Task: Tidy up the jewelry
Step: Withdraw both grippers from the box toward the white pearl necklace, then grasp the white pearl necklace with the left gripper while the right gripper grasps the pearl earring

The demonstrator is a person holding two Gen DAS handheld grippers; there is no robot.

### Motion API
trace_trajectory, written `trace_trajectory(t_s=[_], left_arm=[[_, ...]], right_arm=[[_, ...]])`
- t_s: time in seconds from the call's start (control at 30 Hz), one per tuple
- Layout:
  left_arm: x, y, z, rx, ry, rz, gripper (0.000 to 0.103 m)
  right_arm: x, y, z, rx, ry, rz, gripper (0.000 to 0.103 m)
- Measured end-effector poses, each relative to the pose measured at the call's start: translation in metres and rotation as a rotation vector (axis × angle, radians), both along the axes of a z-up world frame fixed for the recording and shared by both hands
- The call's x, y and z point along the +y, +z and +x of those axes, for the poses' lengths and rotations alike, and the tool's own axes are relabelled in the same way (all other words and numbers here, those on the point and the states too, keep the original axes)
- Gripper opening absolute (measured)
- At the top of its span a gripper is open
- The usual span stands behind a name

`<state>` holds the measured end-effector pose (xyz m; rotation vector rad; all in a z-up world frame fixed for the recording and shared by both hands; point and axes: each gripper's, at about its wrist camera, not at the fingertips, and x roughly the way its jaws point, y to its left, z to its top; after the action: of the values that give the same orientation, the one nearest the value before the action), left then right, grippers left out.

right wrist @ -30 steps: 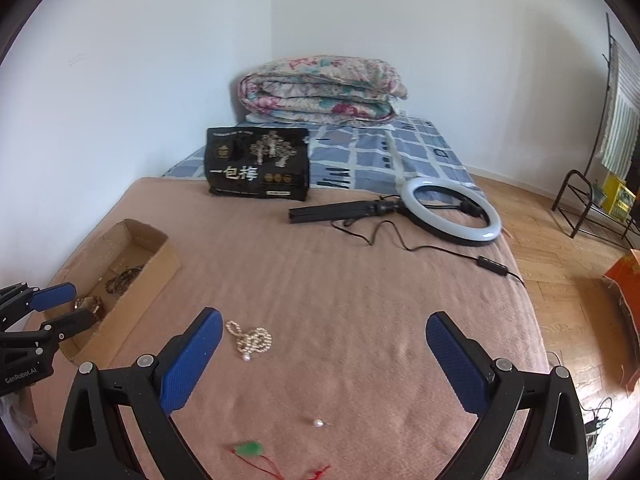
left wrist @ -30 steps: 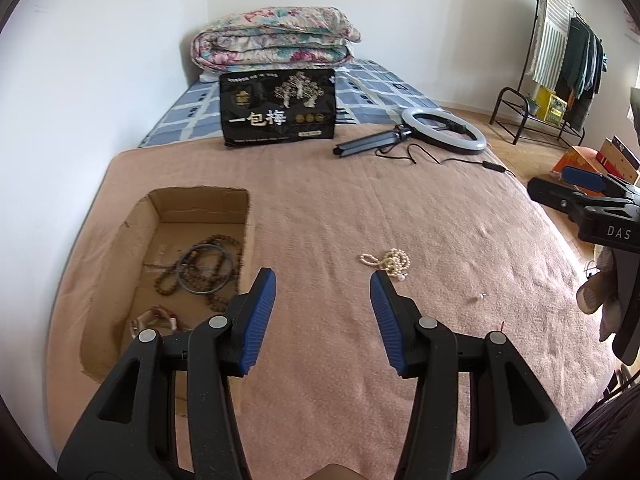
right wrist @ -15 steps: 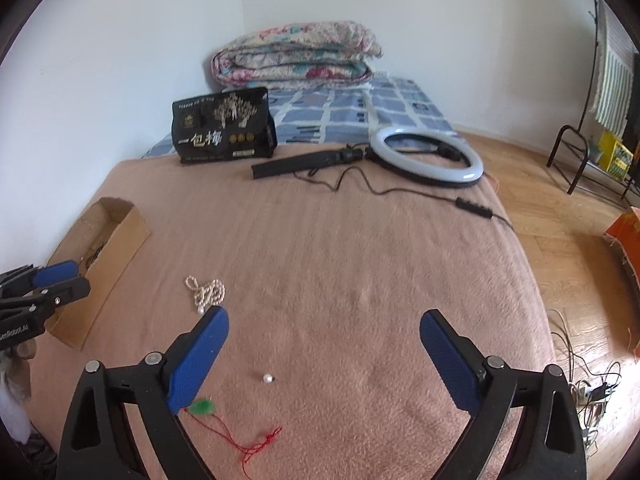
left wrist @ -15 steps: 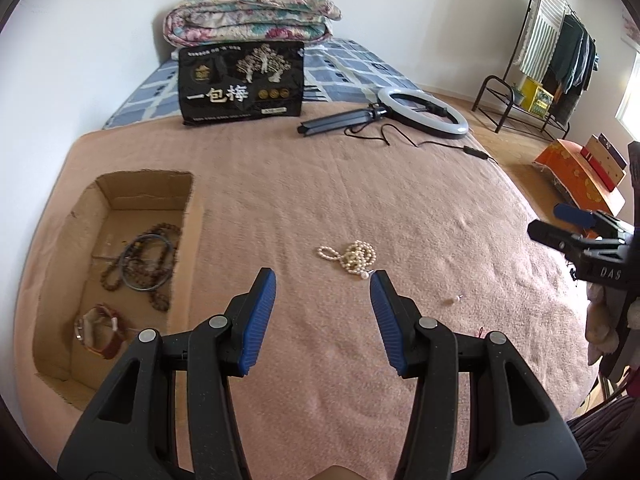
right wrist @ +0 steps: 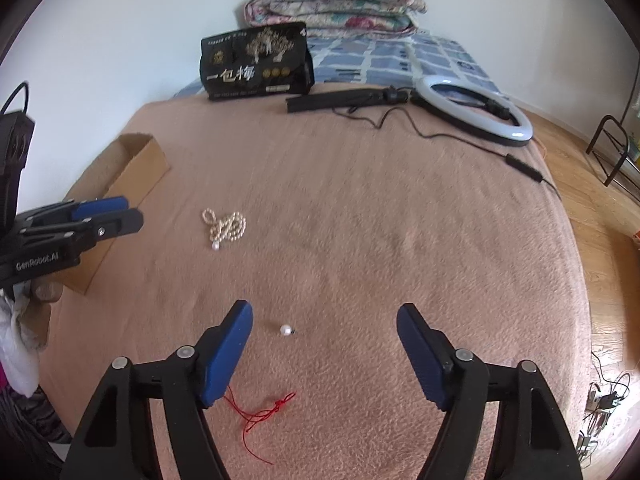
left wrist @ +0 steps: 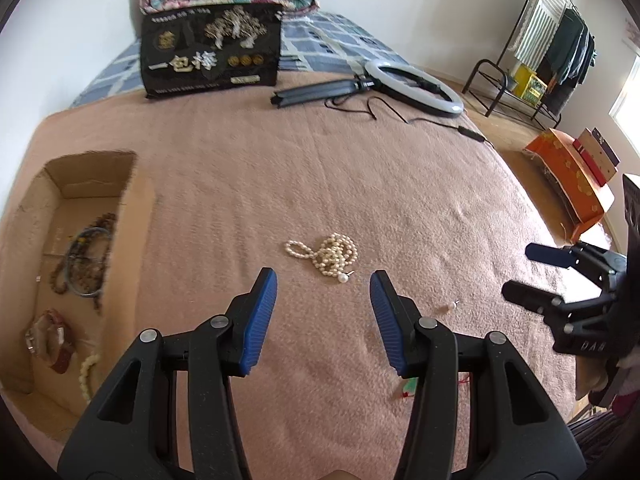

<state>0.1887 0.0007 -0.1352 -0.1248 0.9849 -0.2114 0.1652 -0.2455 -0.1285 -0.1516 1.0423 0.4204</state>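
Note:
A pearl necklace (left wrist: 328, 256) lies heaped on the pink blanket, just ahead of my left gripper (left wrist: 322, 280), which is open and empty above it. The cardboard box (left wrist: 136, 216) at the left holds bead bracelets (left wrist: 86, 260) and a watch (left wrist: 52, 336). A single pearl stud (right wrist: 285, 330) lies on the blanket between the fingers of my right gripper (right wrist: 324, 316), close to the left finger; its jaws are closing and touch nothing. A red cord (right wrist: 264, 412) trails from under that finger, and its green pendant (left wrist: 408, 386) shows in the left wrist view.
At the far end of the bed stand a black printed bag (left wrist: 210, 52), a ring light (left wrist: 414, 84) with its stand and cable, and a folded quilt (right wrist: 336, 4). A clothes rack (left wrist: 556, 44) and an orange box (left wrist: 572, 172) stand on the wooden floor at the right.
Both grippers have sunk toward the blanket and tilted down. The left one has come up to the pearl necklace. The right one's jaws have narrowed and now straddle the pearl stud.

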Motion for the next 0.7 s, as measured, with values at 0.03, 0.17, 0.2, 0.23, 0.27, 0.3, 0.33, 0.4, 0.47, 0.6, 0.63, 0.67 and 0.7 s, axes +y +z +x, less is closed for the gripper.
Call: trace_trajectory(t_s=[0.03,0.17,0.2,0.23,0.27,0.3,0.33,0.4,0.47,0.6,0.63,0.67,0.7], left_arm=[[-0.003,-0.003,0.004,0.008,-0.003,-0.007,0.048],[-0.012,-0.016,0.018,0.039,-0.008,-0.026,0.047],[-0.015,-0.021,0.022,0.047,-0.012,-0.023,0.046],[-0.018,-0.024,0.025,0.052,-0.016,-0.019,0.046],[-0.021,-0.028,0.028,0.058,-0.021,-0.014,0.046],[-0.024,-0.032,0.032,0.065,-0.026,-0.01,0.046],[-0.026,-0.035,0.034,0.071,-0.028,-0.009,0.046],[-0.029,-0.041,0.039,0.079,-0.031,-0.002,0.046],[-0.031,-0.046,0.044,0.088,-0.028,0.007,0.044],[-0.032,-0.057,0.054,0.111,-0.015,0.017,0.043],[-0.032,-0.059,0.056,0.114,-0.011,0.02,0.043],[-0.032,-0.061,0.058,0.117,-0.009,0.02,0.043],[-0.031,-0.063,0.059,0.121,-0.006,0.019,0.043]], right_arm=[[0.001,-0.003,0.0,0.006,0.006,-0.003,0.071],[0.002,-0.01,0.002,0.03,0.019,0.001,0.064],[0.002,-0.012,0.002,0.036,0.022,0.004,0.063],[0.003,-0.014,0.002,0.041,0.026,0.005,0.061],[0.004,-0.016,0.003,0.046,0.029,0.004,0.059],[0.004,-0.018,0.003,0.051,0.032,0.004,0.059],[0.005,-0.02,0.004,0.056,0.037,0.004,0.057],[0.007,-0.025,0.004,0.064,0.048,0.001,0.055],[0.009,-0.029,0.004,0.07,0.059,-0.004,0.051],[0.013,-0.037,0.005,0.082,0.08,-0.011,0.049],[0.014,-0.039,0.005,0.083,0.083,-0.012,0.048],[0.015,-0.041,0.005,0.084,0.089,-0.014,0.047],[0.016,-0.042,0.004,0.085,0.094,-0.015,0.046]])
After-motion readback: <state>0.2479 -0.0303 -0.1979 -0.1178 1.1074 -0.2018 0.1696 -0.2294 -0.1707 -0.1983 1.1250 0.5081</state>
